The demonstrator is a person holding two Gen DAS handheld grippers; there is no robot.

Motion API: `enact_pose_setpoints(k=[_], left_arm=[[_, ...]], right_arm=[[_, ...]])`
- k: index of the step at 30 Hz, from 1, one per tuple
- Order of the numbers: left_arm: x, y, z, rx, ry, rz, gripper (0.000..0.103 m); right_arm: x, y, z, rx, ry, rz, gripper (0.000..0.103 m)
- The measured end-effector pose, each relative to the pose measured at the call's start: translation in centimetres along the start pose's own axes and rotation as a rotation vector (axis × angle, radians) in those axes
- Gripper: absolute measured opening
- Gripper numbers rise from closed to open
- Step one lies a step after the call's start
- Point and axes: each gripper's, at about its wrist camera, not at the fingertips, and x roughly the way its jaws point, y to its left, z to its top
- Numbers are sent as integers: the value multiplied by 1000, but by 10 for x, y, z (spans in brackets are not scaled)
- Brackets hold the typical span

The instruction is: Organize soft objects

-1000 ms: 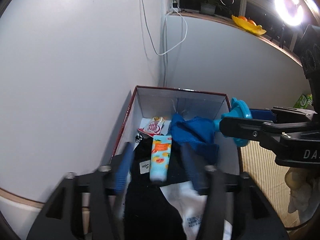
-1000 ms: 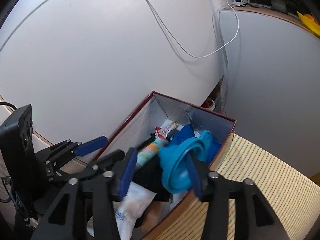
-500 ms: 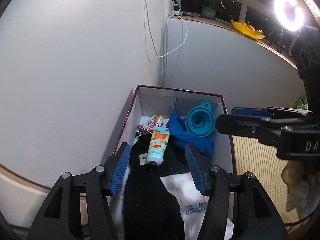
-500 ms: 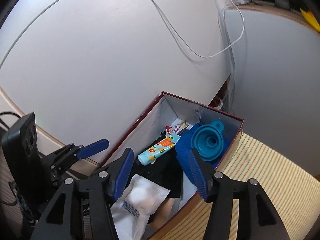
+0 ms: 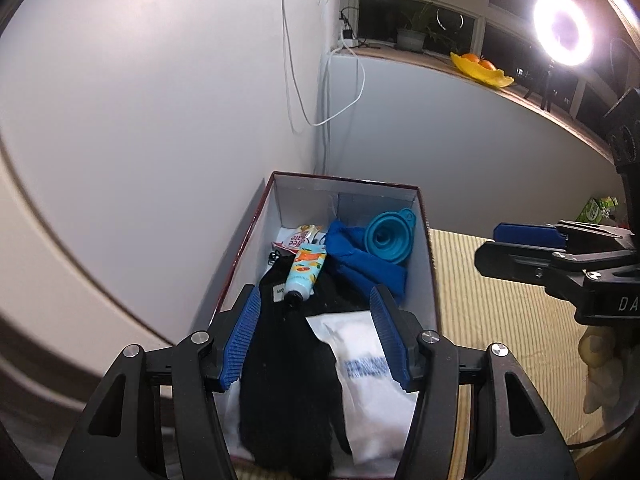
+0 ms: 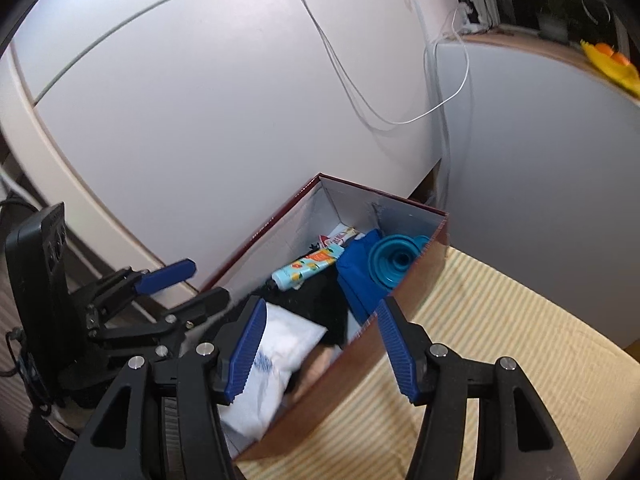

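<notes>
Funnel (image 5: 390, 236) released into box (image 5: 424, 248); right gripper (image 6: 320, 344) withdrawn.

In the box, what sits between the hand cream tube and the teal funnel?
The crumpled blue cloth lies between the tube and the funnel, which rests on it; both wrist views show this.

- A ring light (image 5: 564, 29), far above and to the right of the left claw (image 5: 316, 338), glares strongly, and its centre is washed out.
- The windows (image 5: 416, 12) behind it are dark.
- Both views bend at the edges, with black corners.
- The box (image 6: 400, 292) interior ahead of the right claw (image 6: 320, 344) is shadowed, and its near contents are blurred.
</notes>
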Motion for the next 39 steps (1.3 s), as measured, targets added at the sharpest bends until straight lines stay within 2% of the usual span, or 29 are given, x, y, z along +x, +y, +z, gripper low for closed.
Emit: enact_pose_setpoints(k=[5,11,16,20,24,28,32,34,36,39], left_arm=[[-21,-6,-10,-3,-37,0,57],[-46,-16,-24,15,-80,18,57],[-67,-22,-34,5,-110,15,57],[-84,-29,-47,11,-162,33,65],[-94,-33,-63,-23,-179,14,65],[-106,-40,-82,-50,-202,21,65],[-125,-44,-97,-93,-262,68,65],[-138,-49,-105,-104,-304,94,68],[-146,-50,-109,-122,-336,106,78],[-153,-52,-114,-149,-349,96,78]], right_arm=[[-27,9,-20,-39,-41,-21,60],[-51,25,-45,-105,-75,-56,60],[-72,29,-65,-121,-116,-58,70],[-93,31,-81,-136,-162,-92,71],[-108,30,-99,-133,-198,-111,79],[-121,33,-121,-146,-225,-148,80],[-133,36,-145,-141,-258,-176,85],[-140,39,-155,-145,-272,-196,85],[-150,44,-167,-151,-300,-222,86],[-162,46,-179,-138,-334,-244,87]])
